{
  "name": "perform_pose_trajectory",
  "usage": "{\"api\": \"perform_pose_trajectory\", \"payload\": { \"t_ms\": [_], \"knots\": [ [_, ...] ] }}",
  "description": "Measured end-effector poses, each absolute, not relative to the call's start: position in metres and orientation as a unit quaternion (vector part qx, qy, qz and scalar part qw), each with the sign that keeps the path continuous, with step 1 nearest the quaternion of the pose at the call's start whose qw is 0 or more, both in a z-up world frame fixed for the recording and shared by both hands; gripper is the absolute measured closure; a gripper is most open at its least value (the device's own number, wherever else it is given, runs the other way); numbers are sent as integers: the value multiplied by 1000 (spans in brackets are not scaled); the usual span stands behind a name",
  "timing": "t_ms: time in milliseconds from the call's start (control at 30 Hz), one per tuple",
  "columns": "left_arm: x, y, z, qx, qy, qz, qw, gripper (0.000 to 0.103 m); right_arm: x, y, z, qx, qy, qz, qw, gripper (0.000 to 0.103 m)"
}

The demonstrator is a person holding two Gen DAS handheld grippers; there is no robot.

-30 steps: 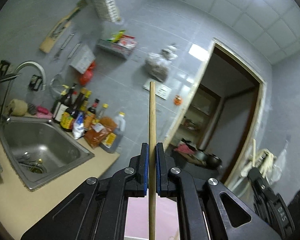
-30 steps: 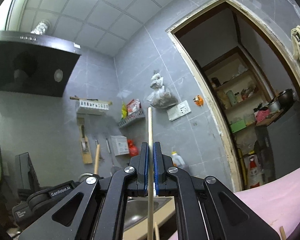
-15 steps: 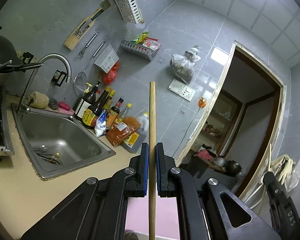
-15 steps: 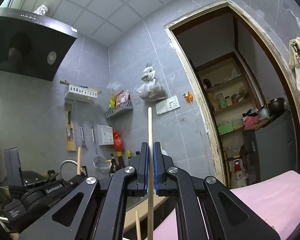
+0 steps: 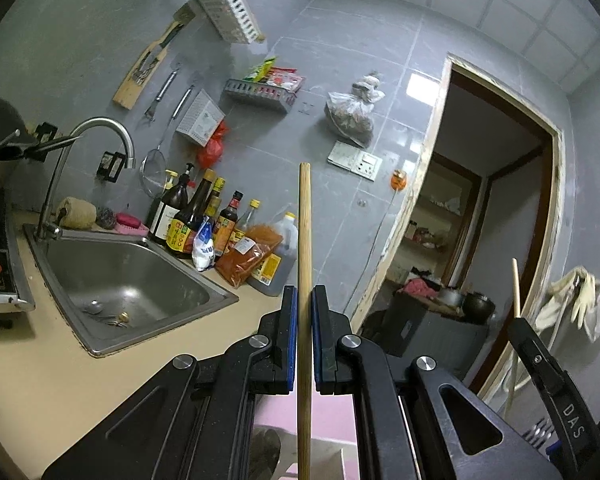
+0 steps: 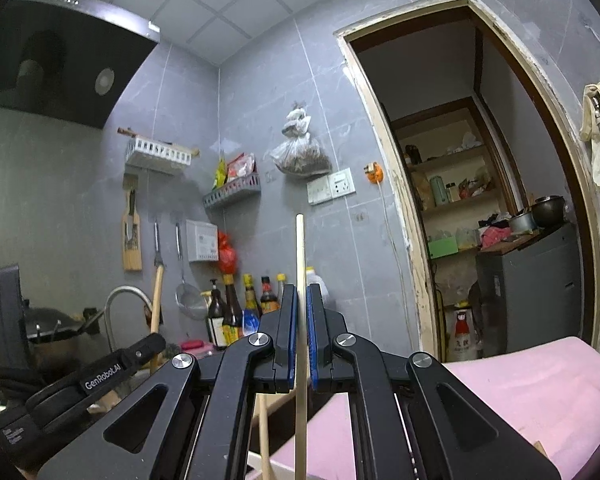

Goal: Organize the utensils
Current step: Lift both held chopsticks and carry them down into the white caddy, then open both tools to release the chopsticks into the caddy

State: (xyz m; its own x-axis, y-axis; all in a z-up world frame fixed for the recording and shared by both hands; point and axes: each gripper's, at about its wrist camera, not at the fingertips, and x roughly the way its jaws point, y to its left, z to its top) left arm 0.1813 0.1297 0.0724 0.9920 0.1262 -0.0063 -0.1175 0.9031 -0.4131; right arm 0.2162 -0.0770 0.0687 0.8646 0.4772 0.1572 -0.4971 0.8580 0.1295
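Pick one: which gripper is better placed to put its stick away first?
Hard to call. Left gripper and right gripper each clamp an upright wooden stick; no holder visible near either.

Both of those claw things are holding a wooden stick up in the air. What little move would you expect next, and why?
Probably lowering both toward a holder, which I cannot see here. The left gripper clamps a darker wooden stick upright, the right gripper a paler stick, both raised with nothing under them but the pink surface.

A home kitchen: steel sink (image 5: 128, 280), sauce bottles (image 5: 192, 216), range hood (image 6: 60, 60), grey tiled walls
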Motion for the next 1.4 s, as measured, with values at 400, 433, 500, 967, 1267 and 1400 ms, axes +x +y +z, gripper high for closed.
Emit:
{"api": "perform_pose_trajectory", "payload": {
  "t_ms": [400,433,500,967,1267,1400],
  "knots": [
    [178,111,57,-160,21,45,986,98,209,-77,63,69,-58,262,961,99],
    [178,110,55,-160,21,40,986,98,209,-78,63,70,-59,263,960,99],
    [177,108,54,-158,21,35,987,98,208,-77,63,68,-59,265,960,99],
    [174,110,55,-165,27,15,986,92,202,-79,63,68,-70,270,958,97],
    [168,116,68,-170,59,-1,984,68,198,-91,77,77,-56,236,967,80],
    [161,110,76,-161,64,-8,985,56,191,-112,84,81,-44,218,972,70]
  ]
}}
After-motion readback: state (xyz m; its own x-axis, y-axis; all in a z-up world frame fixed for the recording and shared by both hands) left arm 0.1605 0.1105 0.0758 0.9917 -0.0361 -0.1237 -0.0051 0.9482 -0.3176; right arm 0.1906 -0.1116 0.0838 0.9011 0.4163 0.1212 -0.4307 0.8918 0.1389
